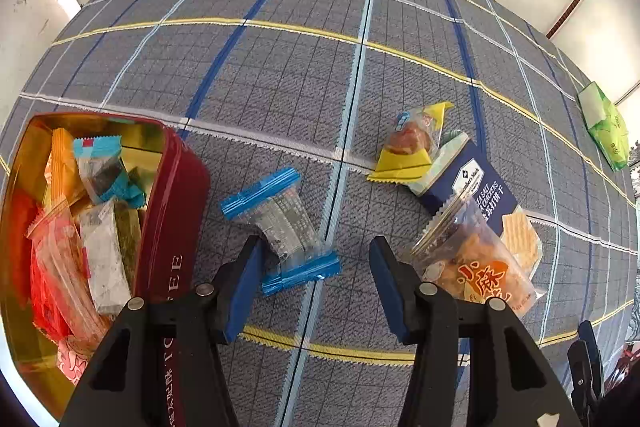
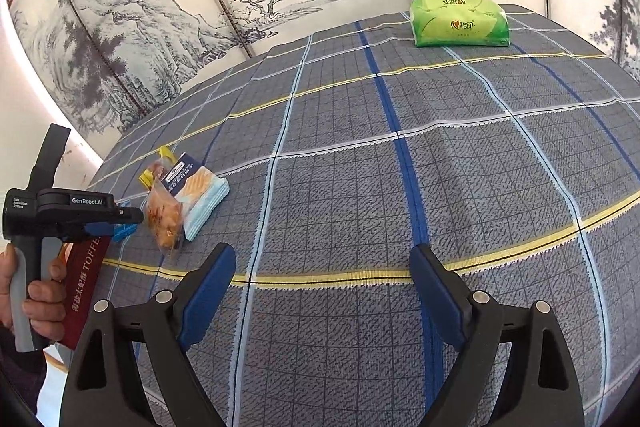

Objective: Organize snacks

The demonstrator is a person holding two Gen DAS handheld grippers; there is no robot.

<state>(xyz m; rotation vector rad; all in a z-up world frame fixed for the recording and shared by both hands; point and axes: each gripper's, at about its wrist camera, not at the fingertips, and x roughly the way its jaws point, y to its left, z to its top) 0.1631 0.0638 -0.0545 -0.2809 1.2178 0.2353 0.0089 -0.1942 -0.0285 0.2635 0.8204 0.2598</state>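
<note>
A clear snack packet with blue crimped ends (image 1: 280,223) lies on the plaid tablecloth (image 1: 280,75) beside an open dark red tin (image 1: 172,211). The tin holds several wrapped snacks. My left gripper (image 1: 316,243) points down over the packet. The packet touches the left finger (image 1: 244,279), while the right finger stands well apart from it, so nothing is clamped. To the right lie a yellow-ended packet (image 1: 412,143), a blue cracker pack (image 1: 472,187) and a clear bag of orange snacks (image 1: 476,259). My right gripper (image 2: 324,255) hangs open over bare cloth, holding nothing.
A green tissue pack (image 2: 460,23) sits at the far edge of the table. A painted screen (image 2: 160,27) stands behind the table. In the right wrist view a hand (image 2: 40,291) holds the left gripper's handle next to the tin (image 2: 86,279).
</note>
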